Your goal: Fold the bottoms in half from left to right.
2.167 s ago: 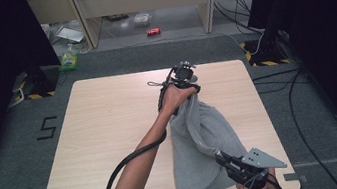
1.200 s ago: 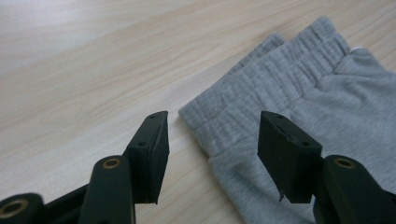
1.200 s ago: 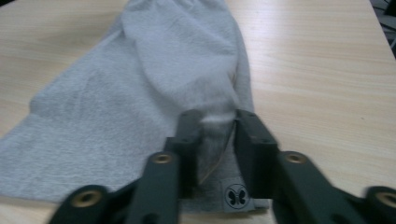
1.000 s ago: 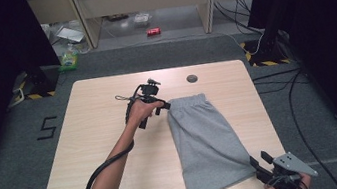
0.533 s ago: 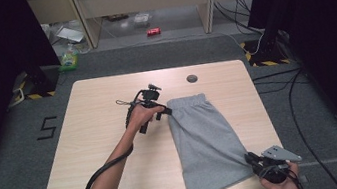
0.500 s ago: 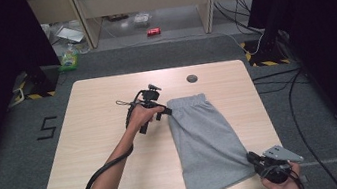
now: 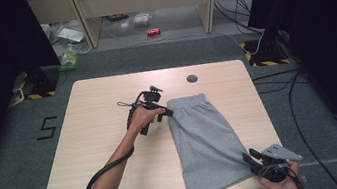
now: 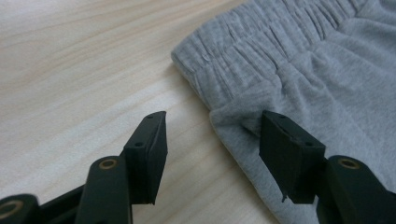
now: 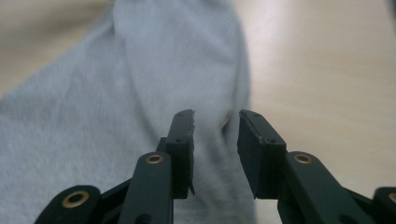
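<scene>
While we hold the left gripper (image 7: 163,113) at the far left corner of the grey shorts (image 7: 208,144), its jaws stand apart, one over bare table (image 7: 106,134) and one resting on the fabric just below the elastic waistband (image 8: 261,51). Our right gripper (image 7: 253,161), at the near right hem, has just been opening; cloth lies between its jaws, unpinched. The shorts lie flat, right of centre (no container stands on the table). We judge that closing too shallowly could pinch one layer or miss the edge, and dragging would rumple the cloth.
</scene>
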Action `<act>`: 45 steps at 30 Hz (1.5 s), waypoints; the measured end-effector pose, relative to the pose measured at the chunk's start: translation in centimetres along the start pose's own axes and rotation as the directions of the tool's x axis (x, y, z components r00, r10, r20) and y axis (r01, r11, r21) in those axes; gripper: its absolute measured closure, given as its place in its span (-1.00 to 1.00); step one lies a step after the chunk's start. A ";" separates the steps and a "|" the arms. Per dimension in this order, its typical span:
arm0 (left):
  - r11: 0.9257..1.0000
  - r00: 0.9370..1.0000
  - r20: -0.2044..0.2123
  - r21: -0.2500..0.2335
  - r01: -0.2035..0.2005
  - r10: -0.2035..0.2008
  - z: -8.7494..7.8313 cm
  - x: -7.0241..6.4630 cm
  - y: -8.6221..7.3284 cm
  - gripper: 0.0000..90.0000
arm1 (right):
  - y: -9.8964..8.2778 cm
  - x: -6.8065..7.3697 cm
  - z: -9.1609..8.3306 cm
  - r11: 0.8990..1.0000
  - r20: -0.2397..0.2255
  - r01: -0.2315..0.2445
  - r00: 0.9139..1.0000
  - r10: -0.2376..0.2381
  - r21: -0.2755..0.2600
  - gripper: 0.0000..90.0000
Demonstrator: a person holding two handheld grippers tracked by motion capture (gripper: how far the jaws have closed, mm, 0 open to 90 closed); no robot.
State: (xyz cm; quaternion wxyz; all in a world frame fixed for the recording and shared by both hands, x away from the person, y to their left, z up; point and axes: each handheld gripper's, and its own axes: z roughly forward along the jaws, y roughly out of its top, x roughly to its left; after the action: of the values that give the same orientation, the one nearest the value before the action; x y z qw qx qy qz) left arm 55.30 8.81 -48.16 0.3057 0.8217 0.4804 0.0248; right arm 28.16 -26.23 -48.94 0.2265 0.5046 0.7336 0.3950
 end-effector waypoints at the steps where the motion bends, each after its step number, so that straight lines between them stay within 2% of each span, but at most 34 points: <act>1: 1.000 1.000 -0.013 0.001 -0.006 0.006 0.2 -0.1 0.0 -0.08 | -0.2 0.0 0.3 1.000 0.003 0.005 1.000 -0.005 0.029 0.60; 2: 1.000 0.999 -0.029 0.003 -0.015 0.015 0.3 -0.1 -0.1 -0.08 | -0.5 -0.3 0.6 0.998 -0.002 0.020 1.000 -0.020 0.060 0.74; 3: 1.000 0.999 -0.042 0.003 -0.026 0.026 0.6 -0.2 -0.1 -0.07 | -0.6 -0.6 0.6 0.998 -0.003 0.022 1.000 -0.022 0.062 0.86; 6: 0.998 0.996 -0.072 -0.006 -0.058 0.058 1.1 -0.5 -0.1 -0.07 | -0.4 -1.6 0.3 0.997 0.052 0.051 0.997 -0.054 0.058 0.94; 8: 0.996 0.991 -0.103 -0.009 -0.092 0.091 1.3 -0.8 0.0 -0.10 | -0.7 -2.5 0.6 0.997 0.062 0.025 0.998 -0.030 0.074 0.94; 10: 0.994 0.988 -0.115 -0.010 -0.104 0.103 1.4 -1.1 0.1 -0.10 | -1.2 -2.9 1.1 0.992 0.041 -0.008 0.999 0.003 0.124 0.93; 11: 0.994 0.988 -0.115 -0.008 -0.105 0.104 1.5 -1.1 0.1 -0.09 | -1.1 -2.8 1.1 0.992 0.045 0.007 0.999 -0.013 0.125 0.90; 14: 0.995 0.989 -0.112 -0.020 -0.098 0.095 1.4 -1.1 0.1 -0.07 | -0.3 -2.1 0.5 0.996 0.111 0.045 0.992 -0.054 0.081 0.59; 17: 0.996 0.993 -0.091 -0.053 -0.074 0.069 1.0 -1.2 0.1 -0.04 | 0.4 -0.8 -0.1 0.999 0.120 0.047 0.992 -0.049 0.016 0.32; 19: 0.997 0.994 -0.089 -0.039 -0.070 0.066 1.1 -1.2 0.0 -0.01 | 1.1 0.8 -0.3 0.996 0.077 0.085 0.994 -0.083 -0.019 0.25; 21: 0.997 0.994 -0.090 -0.027 -0.066 0.064 1.5 -1.2 -0.1 0.02 | 1.6 2.9 -0.1 0.992 0.014 0.120 0.993 -0.120 -0.029 0.20; 22: 0.997 0.993 -0.099 -0.039 -0.070 0.066 1.7 -1.3 -0.1 0.02 | 1.7 3.6 0.1 0.991 -0.012 0.135 0.991 -0.135 -0.025 0.17; 23: 0.996 0.991 -0.107 -0.036 -0.079 0.075 1.8 -1.4 0.0 0.02 | 1.7 5.1 0.6 0.986 -0.062 0.166 0.984 -0.166 -0.010 0.14; 24: 0.995 0.987 -0.127 -0.026 -0.101 0.096 1.9 -1.6 0.1 0.03 | 1.7 5.7 0.9 0.984 -0.088 0.181 0.980 -0.180 -0.003 0.14; 25: 0.992 0.980 -0.153 -0.014 -0.127 0.124 2.0 -1.8 0.2 0.02 | 1.6 6.5 1.3 0.982 -0.116 0.190 0.975 -0.188 0.010 0.13; 26: 0.991 0.979 -0.159 -0.010 -0.133 0.130 2.1 -1.8 0.3 0.01 | 1.4 7.3 1.7 0.978 -0.146 0.208 0.968 -0.202 0.025 0.13; 27: 0.990 0.976 -0.170 -0.006 -0.138 0.135 2.2 -1.9 0.5 0.01 | 1.4 7.6 1.9 0.978 -0.156 0.207 0.967 -0.200 0.031 0.12; 28: 0.991 0.976 -0.172 -0.009 -0.135 0.131 2.3 -1.9 0.6 0.00 | 1.3 8.3 2.5 0.974 -0.182 0.220 0.961 -0.209 0.044 0.11; 31: 0.992 0.975 -0.187 -0.023 -0.124 0.117 2.5 -1.8 0.8 0.00 | 1.2 9.7 3.6 0.972 -0.222 0.227 0.953 -0.208 0.064 0.08; 33: 0.992 0.975 -0.189 -0.023 -0.126 0.120 2.5 -1.8 0.8 0.00 | 1.2 11.2 4.4 0.964 -0.250 0.257 0.940 -0.232 0.071 0.07; 35: 0.992 0.975 -0.187 -0.026 -0.126 0.119 2.5 -1.7 0.8 0.00 | 1.1 12.9 5.3 0.949 -0.284 0.306 0.919 -0.274 0.072 0.10; 38: 0.991 0.975 -0.185 -0.027 -0.130 0.123 2.4 -1.6 0.7 0.00 | 0.7 14.4 6.3 0.925 -0.307 0.369 0.894 -0.327 0.089 0.16; 40: 0.991 0.976 -0.181 -0.028 -0.129 0.122 2.3 -1.4 0.6 0.00 | 0.6 15.0 6.1 0.920 -0.310 0.377 0.891 -0.330 0.103 0.27; 42: 0.991 0.976 -0.181 -0.028 -0.130 0.123 2.2 -1.2 0.5 -0.01 | 0.3 15.4 5.7 0.927 -0.313 0.358 0.898 -0.308 0.113 0.27; 43: 0.991 0.975 -0.181 -0.025 -0.132 0.125 2.2 -1.2 0.5 -0.01 | 0.3 15.4 5.7 0.925 -0.313 0.364 0.895 -0.316 0.108 0.26; 45: 0.990 0.974 -0.183 -0.022 -0.137 0.130 2.0 -1.2 0.4 -0.01 | 0.3 15.6 5.6 0.926 -0.315 0.359 0.898 -0.307 0.120 0.26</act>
State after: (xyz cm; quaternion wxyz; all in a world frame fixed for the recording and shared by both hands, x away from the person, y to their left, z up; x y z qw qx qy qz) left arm 55.61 6.75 -49.32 0.2724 0.8411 0.4494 0.1280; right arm 26.35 -9.91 -50.94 0.1356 0.3256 0.8662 0.3540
